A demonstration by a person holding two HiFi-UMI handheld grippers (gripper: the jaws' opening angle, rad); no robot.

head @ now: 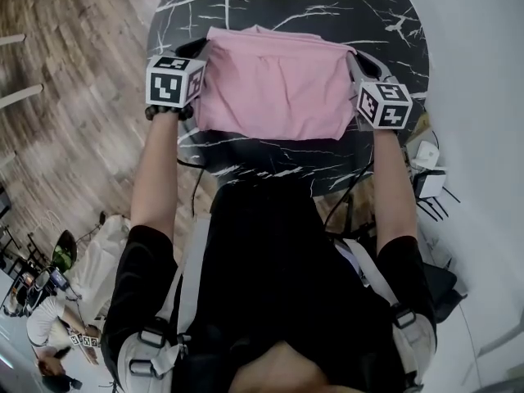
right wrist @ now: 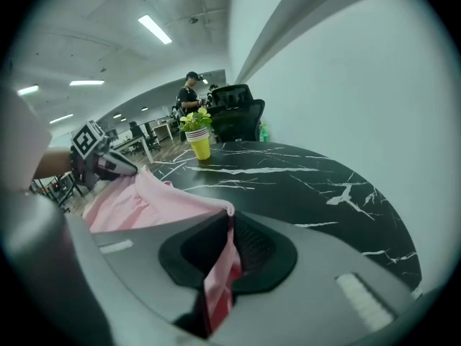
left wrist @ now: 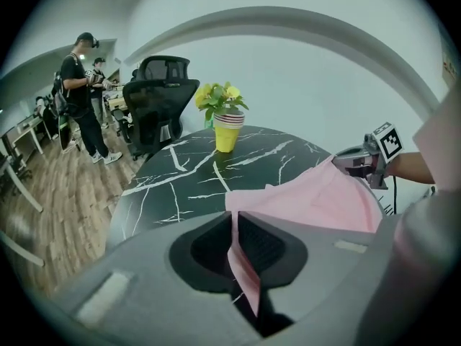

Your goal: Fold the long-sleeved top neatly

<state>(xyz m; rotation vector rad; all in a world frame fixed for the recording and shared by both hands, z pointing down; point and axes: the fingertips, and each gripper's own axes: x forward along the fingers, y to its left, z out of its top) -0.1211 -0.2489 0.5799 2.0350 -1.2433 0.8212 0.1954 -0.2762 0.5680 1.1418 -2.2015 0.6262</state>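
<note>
- The top (head: 270,84) lies on the black surface (head: 327,6) as a pink rectangle, already folded down. You hold it at both side edges, toward the far corners.
- The left gripper (left wrist: 234,245) is clenched on a fold of the pink cloth. The right gripper (right wrist: 229,245) is the same, with cloth pinched flat between its pads.
- The step in hand looks like one more fold or a squaring-up. Move both grippers together at the same height and pace so the held edge runs straight.
- Keep light tension across the cloth, because slack will likely let the middle sag and crease.
- Land the carried edge flush on the opposite edge before you let go. Check that you have all the layers, not just the upper one.
- Only the head view gives the whole outline: the sides are fairly square, the near edge is slightly wavy, and the grippers are level with each other.
- Only the gripper views show the pinch itself. The head view shows just the gripper bodies at the cloth's edge.
- The left gripper view also shows a yellow cup of flowers (left wrist: 225,130) further across the surface, well apart from the top, and an office chair (left wrist: 162,92) beyond. The head view catches only a sliver of the cup.
</note>
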